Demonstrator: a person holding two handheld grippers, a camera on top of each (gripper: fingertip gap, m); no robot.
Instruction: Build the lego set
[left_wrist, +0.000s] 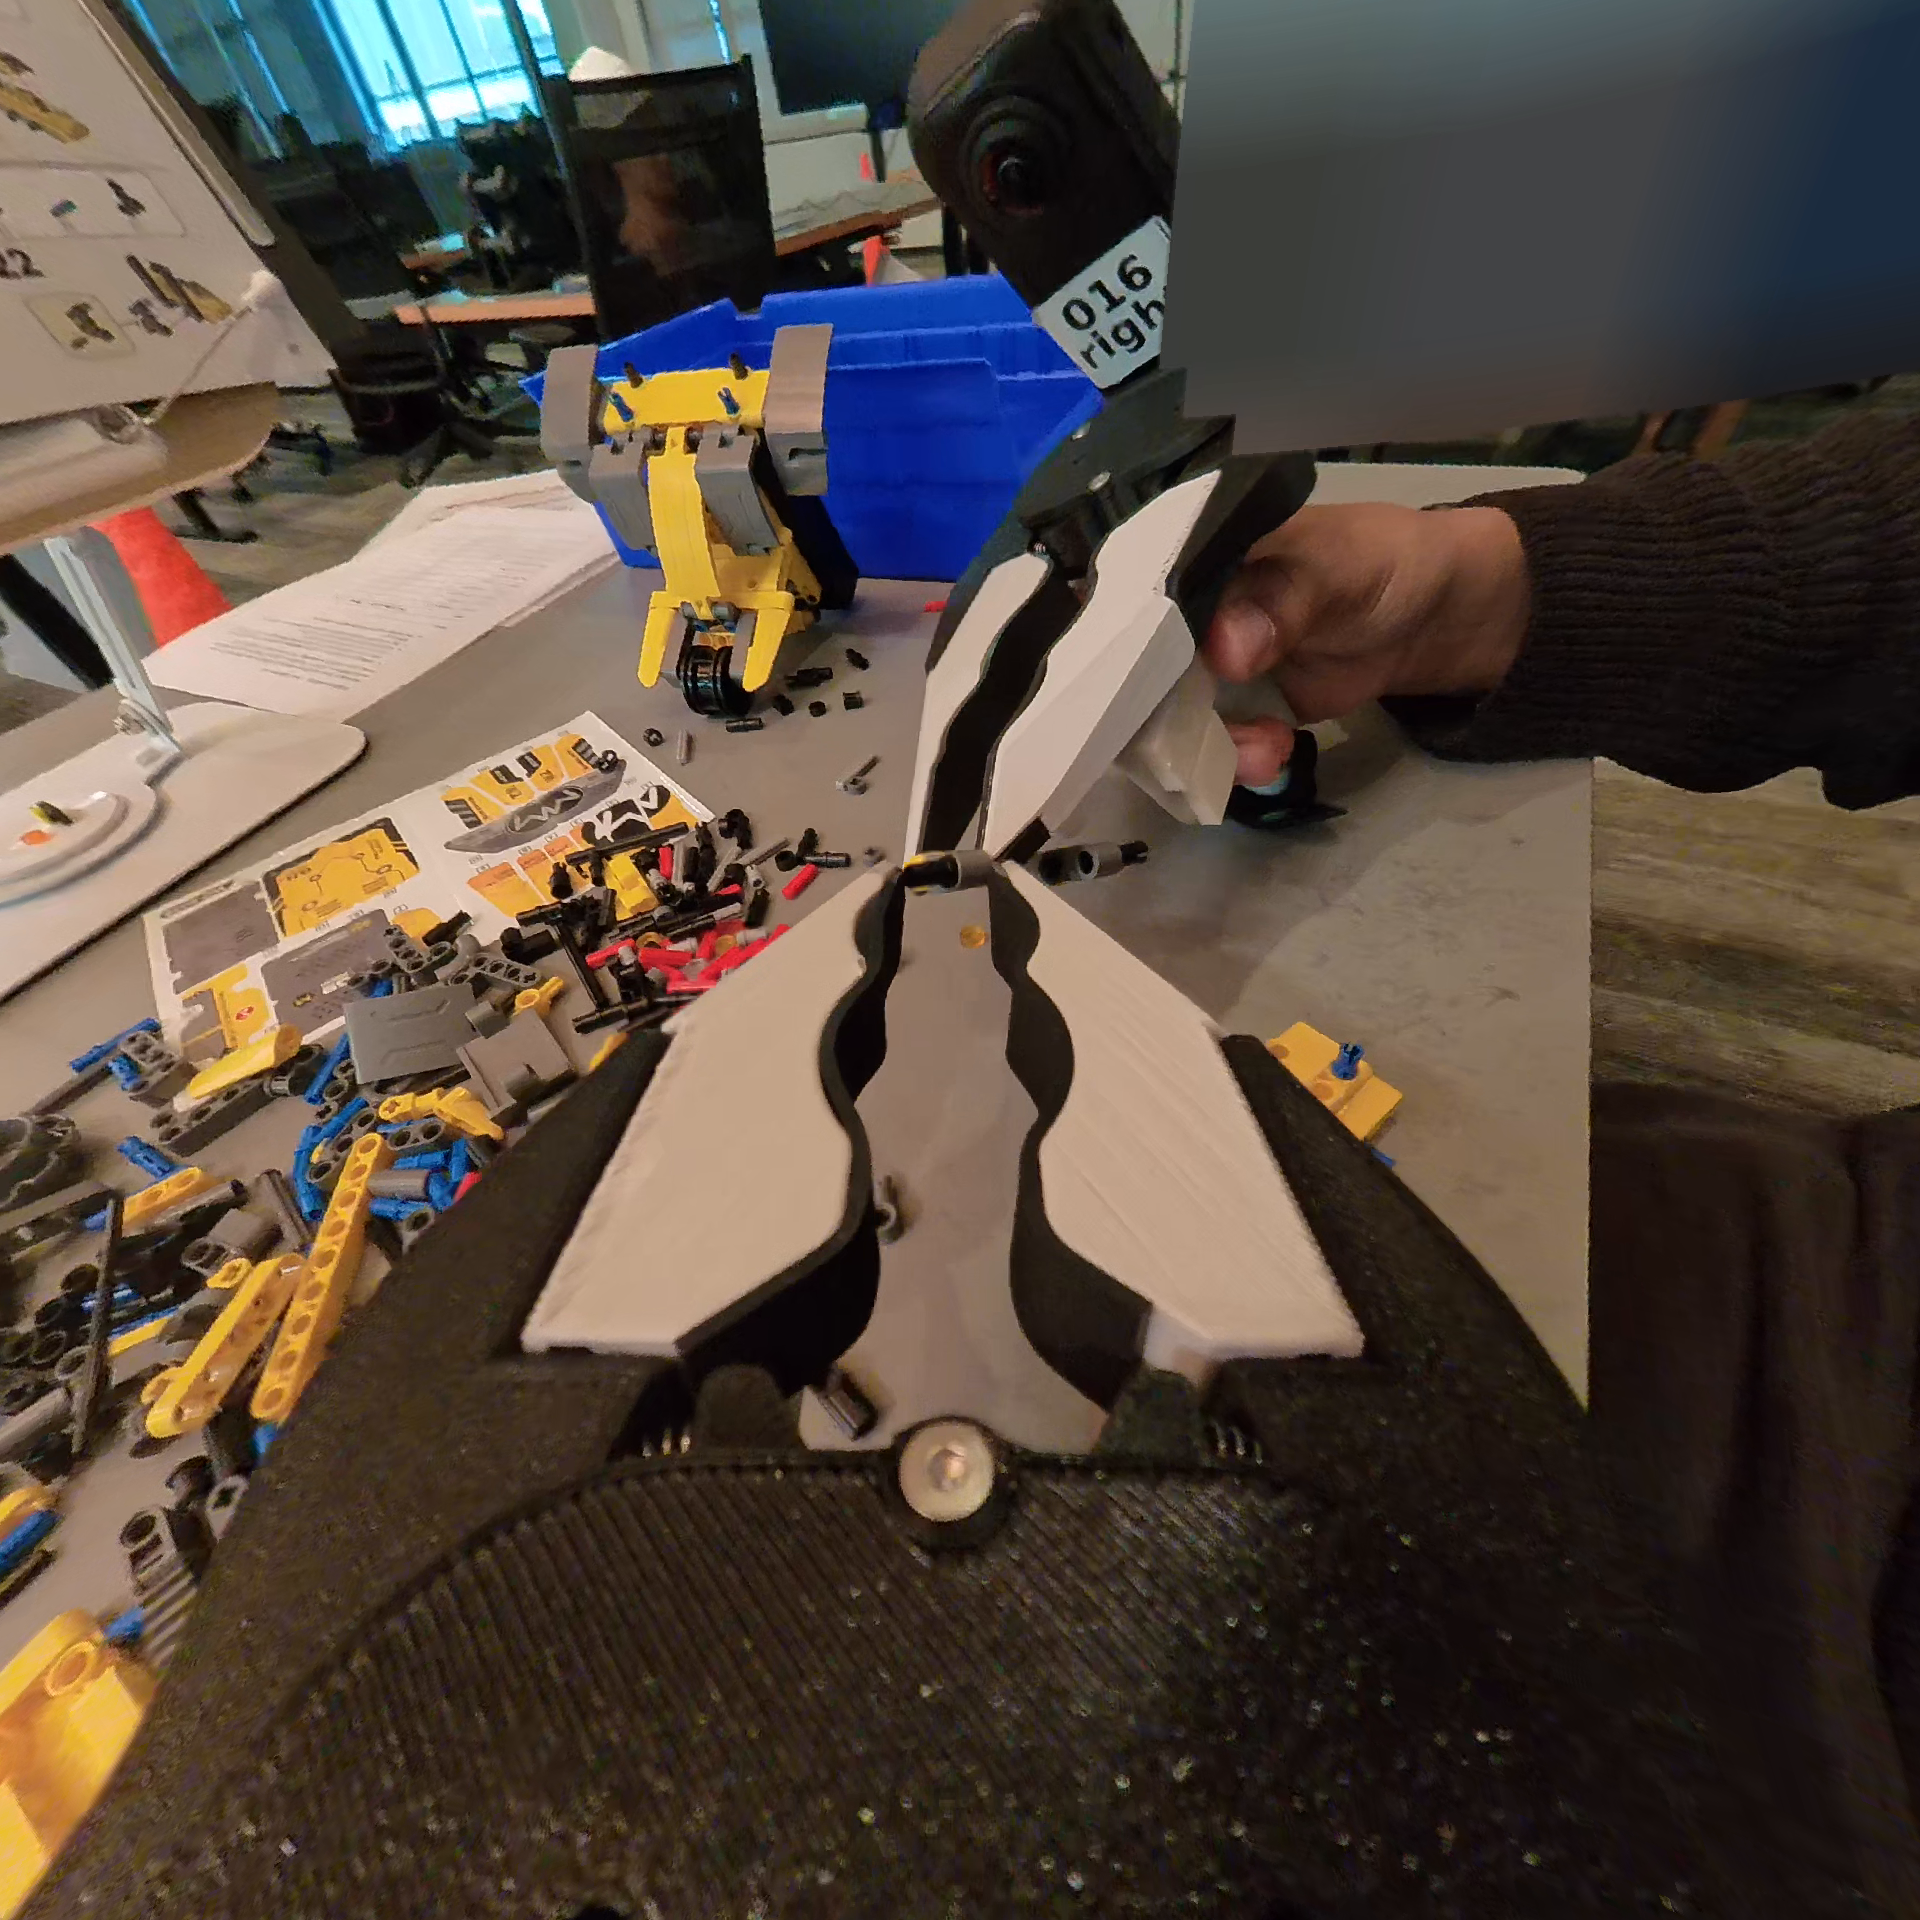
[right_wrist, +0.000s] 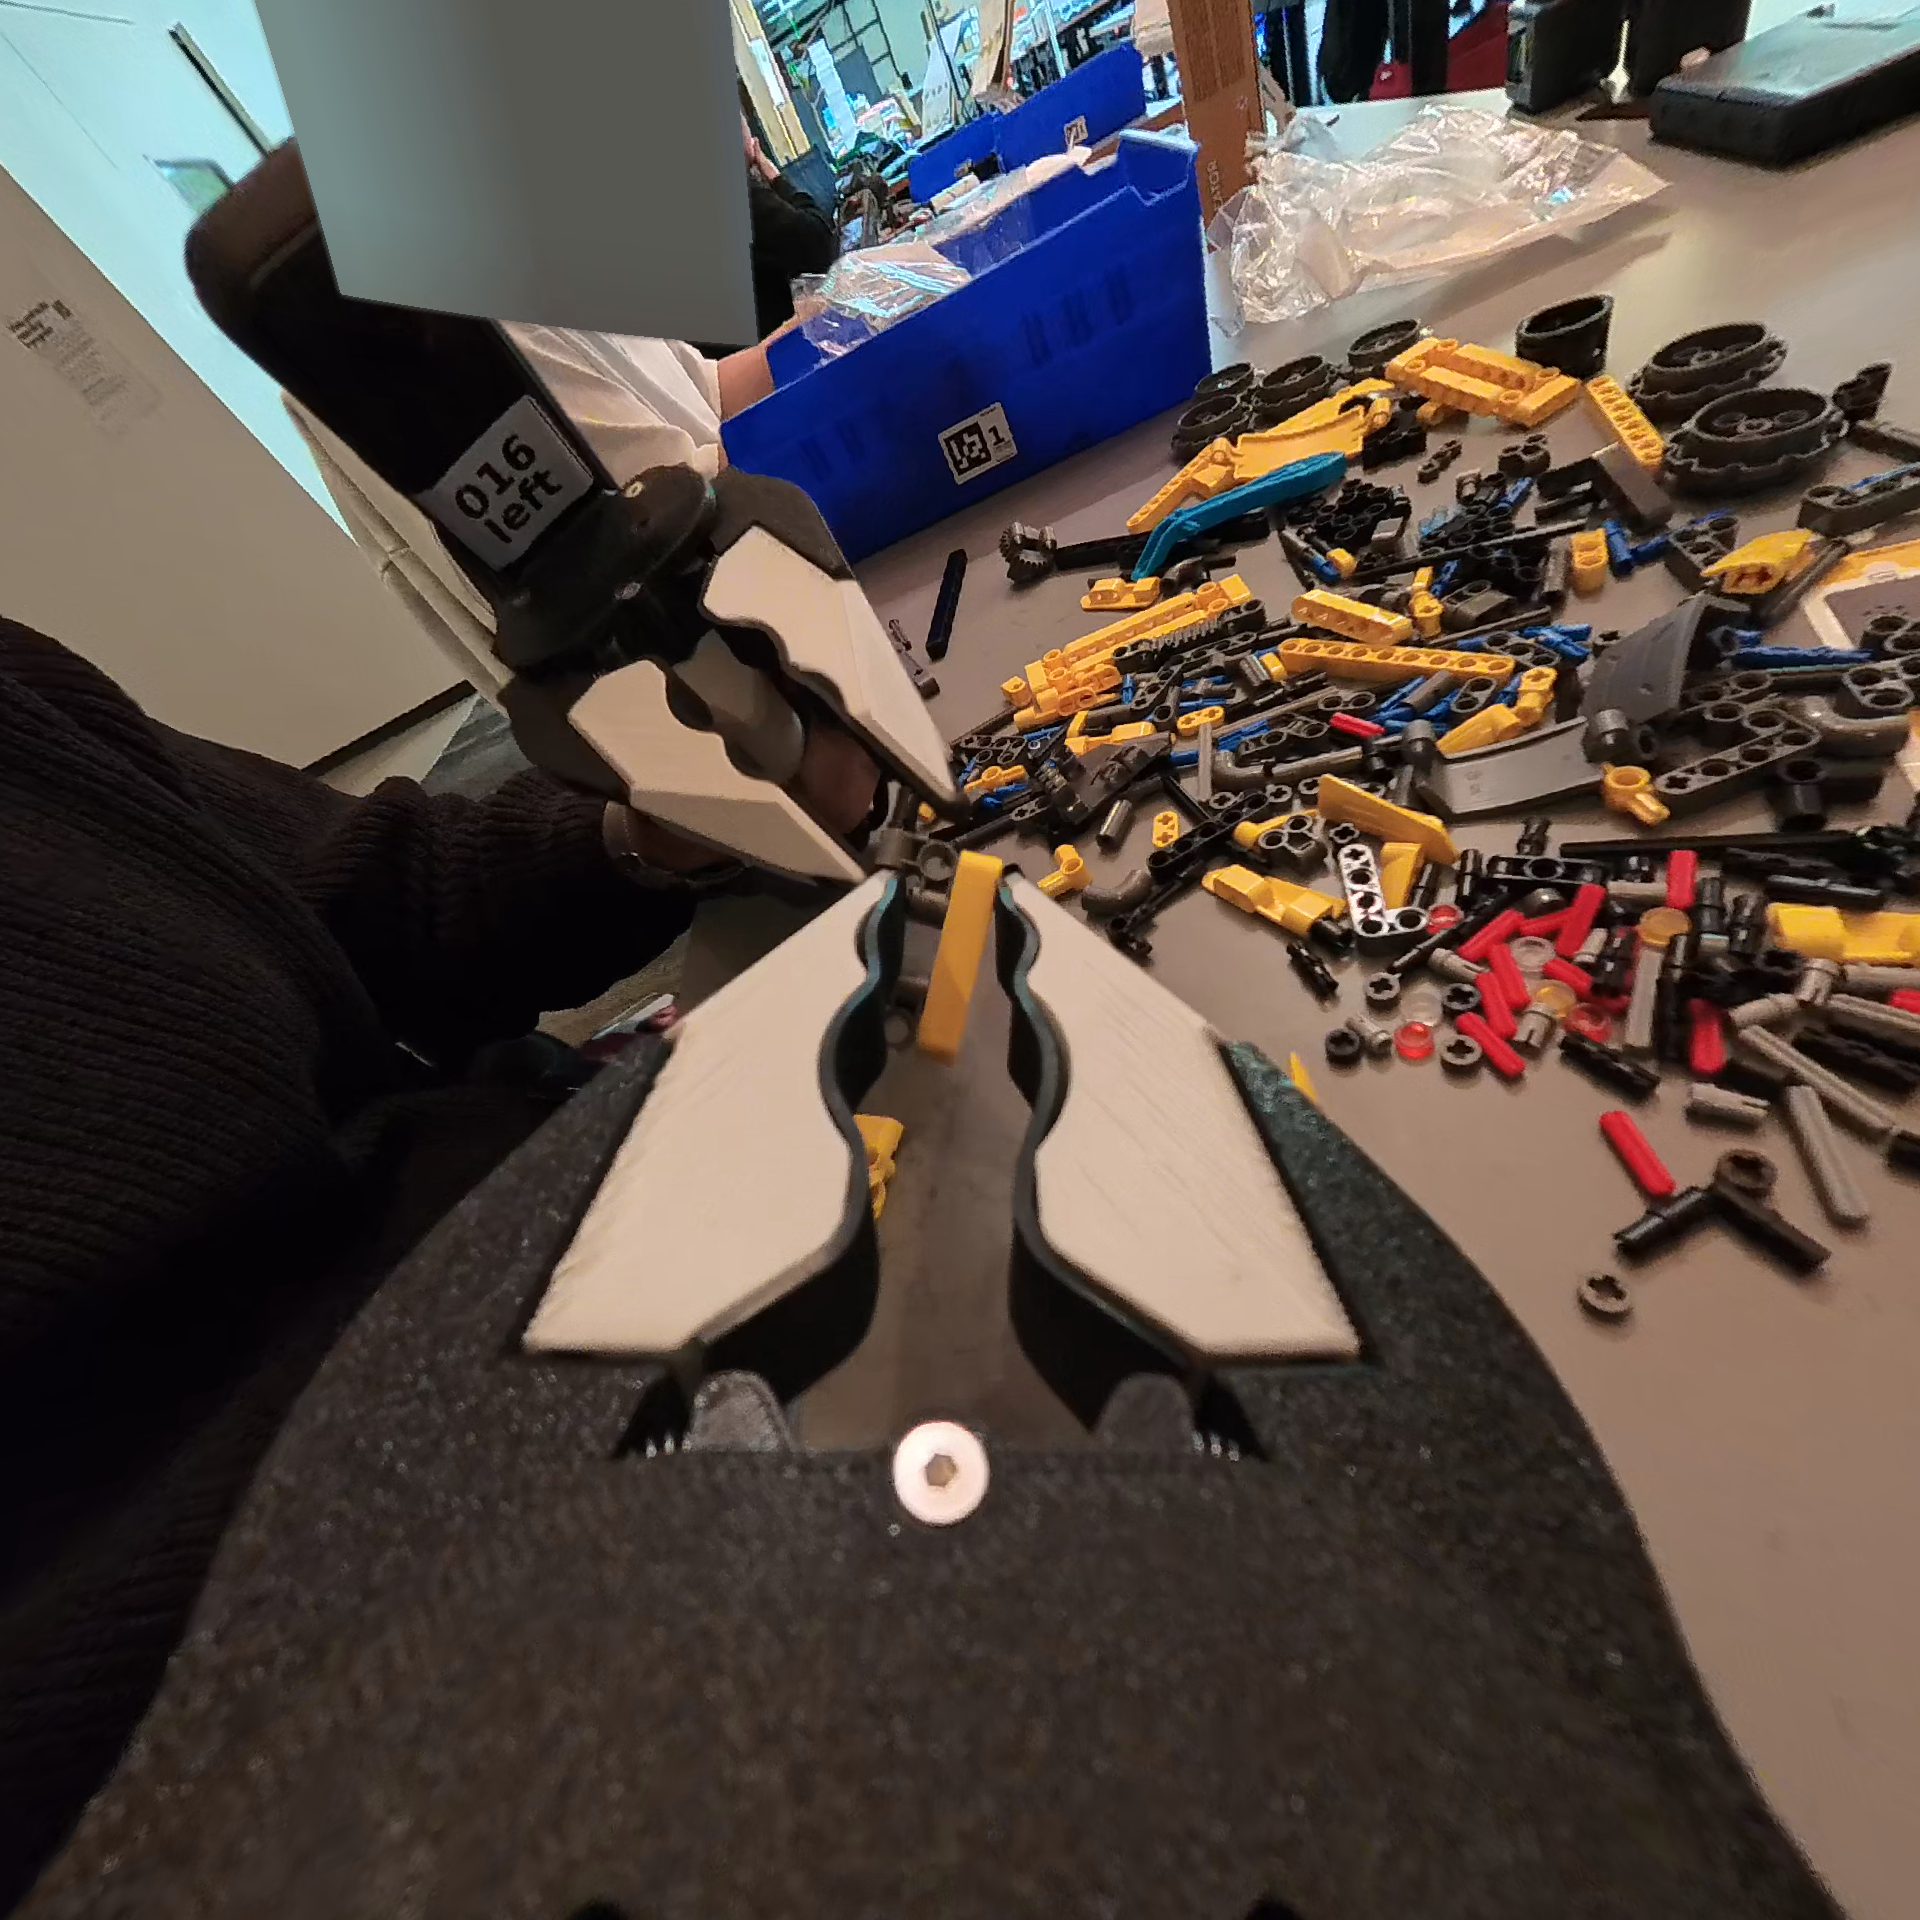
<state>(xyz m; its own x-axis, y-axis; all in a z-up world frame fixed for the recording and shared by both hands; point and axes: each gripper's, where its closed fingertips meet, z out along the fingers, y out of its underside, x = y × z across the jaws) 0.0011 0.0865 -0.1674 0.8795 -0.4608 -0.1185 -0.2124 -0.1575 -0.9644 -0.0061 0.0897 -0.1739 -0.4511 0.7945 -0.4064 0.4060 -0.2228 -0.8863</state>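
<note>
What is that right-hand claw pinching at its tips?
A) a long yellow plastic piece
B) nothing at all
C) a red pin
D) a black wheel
A: in the right wrist view the right claw grips a long yellow plastic piece between its tips, the piece hanging back between the fingers, while the left claw meets it at a small grey connector.

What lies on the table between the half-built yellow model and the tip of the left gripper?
In the left wrist view, scattered small black pins lie between the yellow model and the left gripper.
</note>
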